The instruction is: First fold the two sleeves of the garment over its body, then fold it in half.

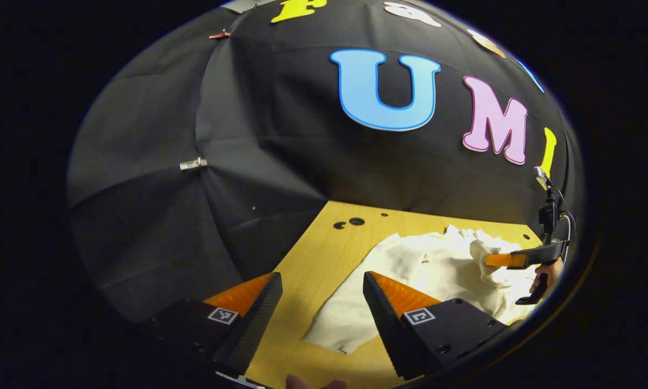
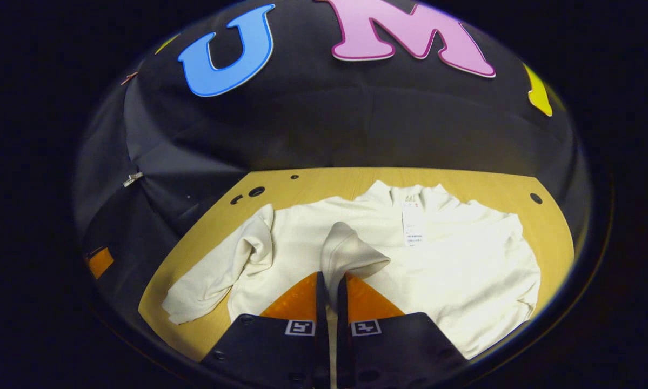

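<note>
A cream long-sleeved garment (image 2: 464,270) lies spread on the wooden table (image 2: 324,183), neck toward the booth wall. My right gripper (image 2: 332,276) is shut on the end of one sleeve (image 2: 351,248) and holds it raised over the middle of the body. The other sleeve (image 2: 210,286) lies crumpled out to the left on the wood. In the left gripper view, my left gripper (image 1: 321,283) hangs open above the table edge. That loose sleeve (image 1: 345,319) lies just below and right of it. Farther right, the right gripper (image 1: 499,260) pinches cloth above the garment (image 1: 442,265).
A white label (image 2: 412,224) hangs inside the neck. Small round holes (image 2: 256,191) mark the table's far left corner, and another hole (image 2: 536,198) the far right. Black cloth walls close in behind and left. Bare wood (image 1: 313,254) shows left of the garment.
</note>
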The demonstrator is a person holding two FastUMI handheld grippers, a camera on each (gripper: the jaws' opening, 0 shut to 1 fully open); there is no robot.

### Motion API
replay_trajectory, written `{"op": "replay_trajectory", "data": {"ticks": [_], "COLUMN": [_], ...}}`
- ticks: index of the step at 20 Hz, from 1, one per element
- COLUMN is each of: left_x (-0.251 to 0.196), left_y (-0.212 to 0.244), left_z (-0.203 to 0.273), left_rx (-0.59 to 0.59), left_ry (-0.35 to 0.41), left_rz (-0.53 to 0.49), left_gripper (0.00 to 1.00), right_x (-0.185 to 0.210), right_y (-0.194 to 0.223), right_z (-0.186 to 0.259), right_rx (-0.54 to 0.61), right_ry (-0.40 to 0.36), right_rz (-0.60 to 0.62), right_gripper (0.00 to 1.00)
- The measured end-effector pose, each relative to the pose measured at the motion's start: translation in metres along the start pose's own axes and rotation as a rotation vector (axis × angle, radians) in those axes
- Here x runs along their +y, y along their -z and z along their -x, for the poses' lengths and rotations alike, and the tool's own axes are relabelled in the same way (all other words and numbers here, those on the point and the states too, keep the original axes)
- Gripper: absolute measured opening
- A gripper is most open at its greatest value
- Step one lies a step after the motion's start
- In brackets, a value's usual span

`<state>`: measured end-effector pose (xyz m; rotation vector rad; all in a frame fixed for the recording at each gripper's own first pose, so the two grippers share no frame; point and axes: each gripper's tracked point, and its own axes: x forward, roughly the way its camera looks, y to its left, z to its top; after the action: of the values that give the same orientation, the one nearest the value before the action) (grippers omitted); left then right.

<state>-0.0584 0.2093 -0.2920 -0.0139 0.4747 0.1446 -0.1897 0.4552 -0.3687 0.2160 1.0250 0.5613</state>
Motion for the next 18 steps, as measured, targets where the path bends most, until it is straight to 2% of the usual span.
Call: {"op": "replay_trajectory", "data": {"ticks": [3, 9, 11, 12, 13, 14, 17, 18], "left_x": [0.004, -0.005, -0.009, -0.010, -0.012, -0.014, -0.015, -0.014], "left_y": [0.026, 0.065, 0.075, 0.080, 0.085, 0.089, 0.104, 0.107], "left_z": [0.000, -0.004, -0.006, -0.009, -0.011, -0.013, -0.024, -0.028], "left_rx": [0.062, 0.171, 0.200, 0.209, 0.221, 0.232, 0.268, 0.276], "left_ry": [-0.025, -0.065, -0.075, -0.082, -0.086, -0.090, -0.107, -0.111], "left_rz": [0.041, 0.102, 0.108, 0.108, 0.107, 0.106, 0.121, 0.127], "left_gripper": [0.95, 0.96, 0.96, 0.96, 0.96, 0.96, 0.96, 0.96], "right_x": [-0.002, 0.000, 0.000, 0.001, 0.002, 0.001, -0.008, -0.006], "right_y": [0.022, 0.052, 0.055, 0.057, 0.057, 0.057, 0.046, 0.043], "right_z": [-0.034, -0.053, -0.057, -0.058, -0.057, -0.057, -0.048, -0.041], "right_rx": [0.061, 0.160, 0.179, 0.187, 0.196, 0.200, 0.157, 0.149], "right_ry": [-0.010, -0.049, -0.074, -0.081, -0.092, -0.103, -0.095, -0.110], "right_rz": [0.003, -0.011, -0.031, -0.042, -0.053, -0.057, 0.000, 0.010], "right_gripper": [0.09, 0.10, 0.19, 0.26, 0.29, 0.37, 0.44, 0.67]}}
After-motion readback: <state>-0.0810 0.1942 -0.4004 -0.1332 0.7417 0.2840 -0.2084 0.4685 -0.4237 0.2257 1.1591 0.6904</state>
